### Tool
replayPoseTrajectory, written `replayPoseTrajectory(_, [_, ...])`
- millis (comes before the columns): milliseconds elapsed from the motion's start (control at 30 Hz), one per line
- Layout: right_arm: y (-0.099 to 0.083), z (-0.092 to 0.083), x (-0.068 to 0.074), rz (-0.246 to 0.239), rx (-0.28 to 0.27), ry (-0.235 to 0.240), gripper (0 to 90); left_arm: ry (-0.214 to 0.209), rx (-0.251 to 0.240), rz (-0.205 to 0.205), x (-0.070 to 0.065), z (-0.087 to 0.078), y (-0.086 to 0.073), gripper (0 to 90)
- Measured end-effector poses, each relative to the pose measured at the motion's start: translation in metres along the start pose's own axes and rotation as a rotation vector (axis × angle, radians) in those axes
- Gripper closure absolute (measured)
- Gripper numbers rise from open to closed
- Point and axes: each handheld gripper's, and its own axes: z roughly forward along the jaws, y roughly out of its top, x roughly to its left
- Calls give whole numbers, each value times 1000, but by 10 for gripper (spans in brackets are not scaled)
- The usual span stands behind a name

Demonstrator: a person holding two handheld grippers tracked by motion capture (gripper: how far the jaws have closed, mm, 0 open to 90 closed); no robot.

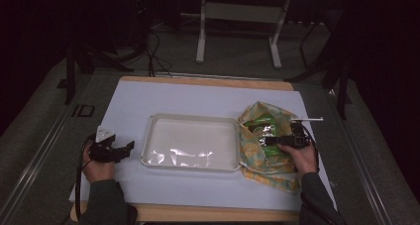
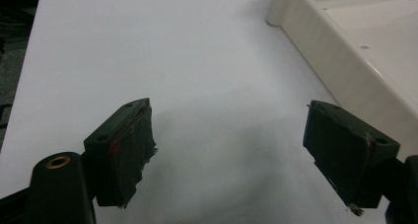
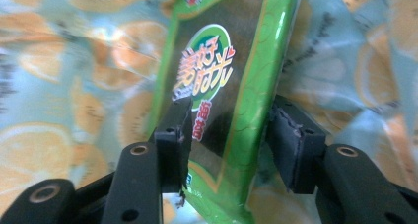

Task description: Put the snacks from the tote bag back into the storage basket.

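Note:
A green snack packet point(image 3: 222, 71) with a round logo stands between my right gripper's jaws, which press its two sides; my right gripper point(image 3: 229, 150) is shut on it. In the high view that packet point(image 1: 261, 124) sits in the mouth of an orange-slice patterned bag point(image 1: 257, 158) at the table's right, with my right gripper point(image 1: 270, 141) reaching into it. The same bag point(image 3: 74, 86) spreads behind the packet. My left gripper point(image 1: 128, 149) rests low at the left, open and holding nothing. Its jaws point(image 2: 229, 155) stand wide apart over the white mat point(image 2: 172, 61).
A cream tray point(image 1: 190, 120) lies in the middle of the mat, bare inside, and its wall point(image 2: 335, 61) runs just right of my left gripper. A white mat point(image 1: 198, 93) covers the wooden table. Table legs and cables stand on the dark floor beyond.

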Motion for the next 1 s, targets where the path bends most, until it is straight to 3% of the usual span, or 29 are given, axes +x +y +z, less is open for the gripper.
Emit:
replayPoseTrajectory(167, [10,-6,8,1,-26,28,536,0,1,0,0,0,0,198])
replayPoseTrajectory(600, [27,0,20,-11,-19,4,558,-1,0,0,0,0,0,198])
replayPoseTrajectory(733, [26,-1,21,-15,-4,6,595,-1,1,0,0,0,0,198])
replayPoseTrajectory(1000, [13,-8,19,20,7,21,671,1,0,1,0,0,0,198])
